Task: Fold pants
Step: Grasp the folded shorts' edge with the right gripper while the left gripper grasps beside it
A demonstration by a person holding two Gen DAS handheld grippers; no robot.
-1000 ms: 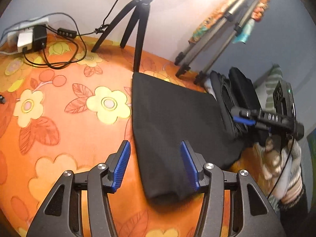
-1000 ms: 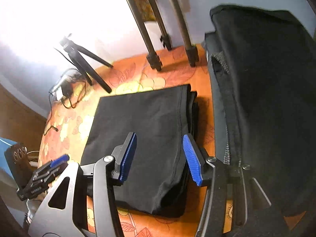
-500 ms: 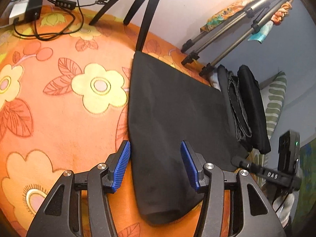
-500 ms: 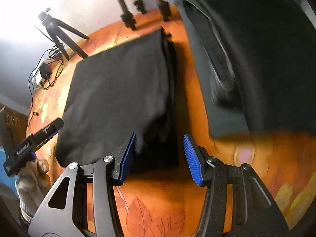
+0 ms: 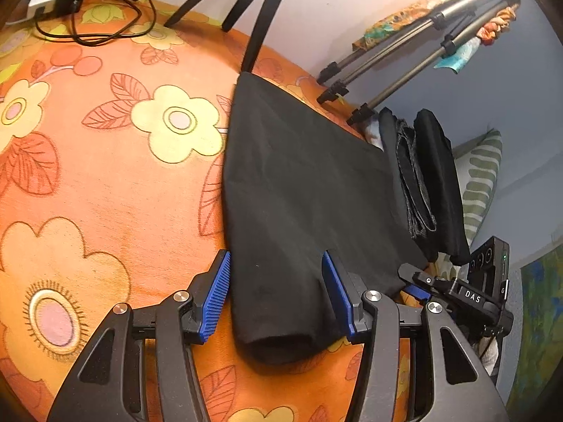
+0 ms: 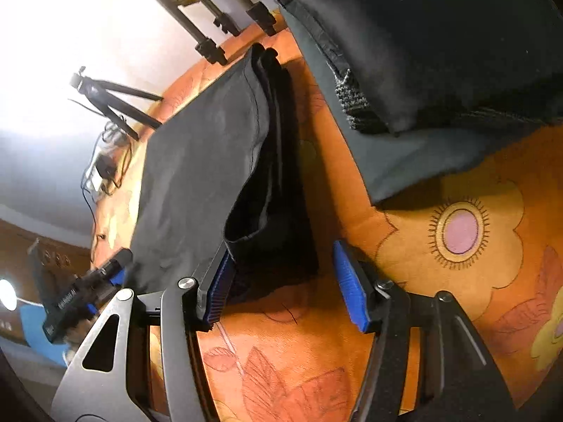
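Since a second ago both my grippers have dropped closer to the black pants, and the right one has swung round to the open near corner of the fold. Through my left wrist camera, my left gripper [image 5: 276,293] has its blue pads spread wide, one on each side of the near rounded end of the folded pants [image 5: 299,190]; the left pad sits just beside the cloth's left edge, and I cannot tell whether the right pad touches the cloth or hangs above it. The pants lie flat on the orange flowered bedspread [image 5: 105,183], running away toward the far wall. To their right is a stack of dark folded clothes [image 5: 425,176], with a striped cushion [image 5: 482,176] beyond it. Far off stand a black tripod [image 5: 260,10] and a grey tripod [image 5: 404,52], and a black adapter with its cable [image 5: 67,0] lies at the far left. My right gripper [image 5: 457,295] shows at the near right edge of the pants. Through my right wrist camera, my right gripper [image 6: 281,281] is also spread wide and grips nothing; its left finger [image 6: 218,288] presses against the near corner of the pants [image 6: 197,176], where the stacked layers gape open, while the right finger is above bare bedspread [image 6: 404,246]. The dark clothes stack [image 6: 422,52] fills the far right, and my left gripper [image 6: 88,292] shows at the near left.
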